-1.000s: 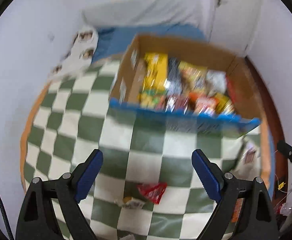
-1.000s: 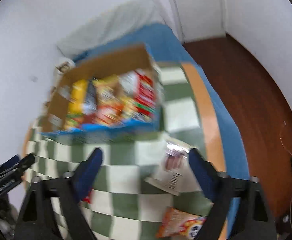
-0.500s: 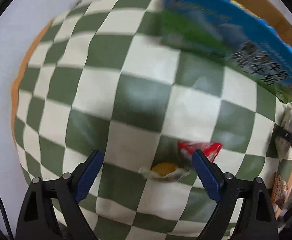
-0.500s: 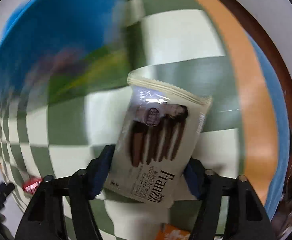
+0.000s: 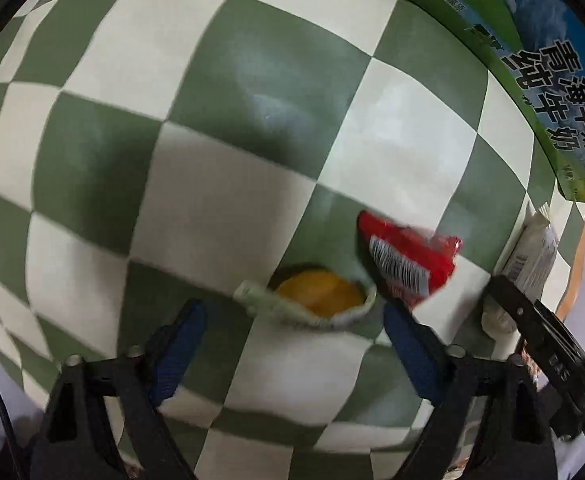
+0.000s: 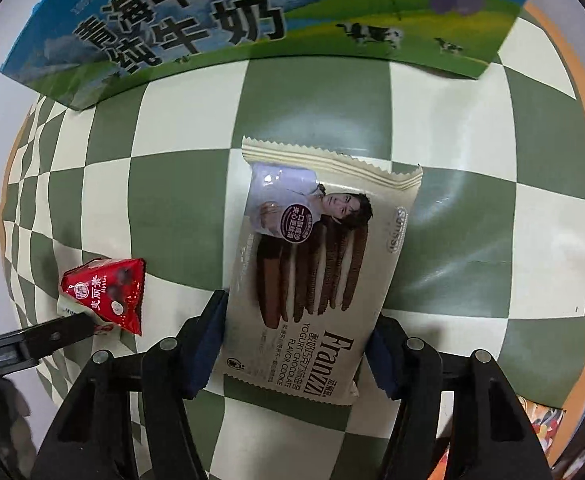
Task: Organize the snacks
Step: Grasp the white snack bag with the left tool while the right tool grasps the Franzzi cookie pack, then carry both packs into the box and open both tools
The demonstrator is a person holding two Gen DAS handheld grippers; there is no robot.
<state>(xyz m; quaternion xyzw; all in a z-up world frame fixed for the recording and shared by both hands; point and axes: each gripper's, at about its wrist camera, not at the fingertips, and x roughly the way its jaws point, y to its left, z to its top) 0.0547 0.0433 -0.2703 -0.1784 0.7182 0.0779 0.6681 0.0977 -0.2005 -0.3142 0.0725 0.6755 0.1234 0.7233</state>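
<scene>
Bracketing now: my right gripper has a blue pad on each side of the Franzzi cookie packet; whether the pads press it yet I cannot tell.
Packet position: flat on the checkered cloth, near end between my fingers, far sealed end pointing at the milk carton box.
Left side: my left gripper hangs wide with nothing in it, low over a clear wrapper with a yellow snack, which lies just ahead of the pads.
Risk, right: glossy film and a thin edge; I judge the pads could slide off or crumple the wrapper and crack the biscuits if I squeeze hard.
Risk, left: the red snack pouch touches the yellow one, so closing may catch both or nudge the red one away.
Around: an orange packet at the cloth's near right edge.
In the way: the box wall stands near, so I would need to lift over it; my two grippers work close together and could bump.
</scene>
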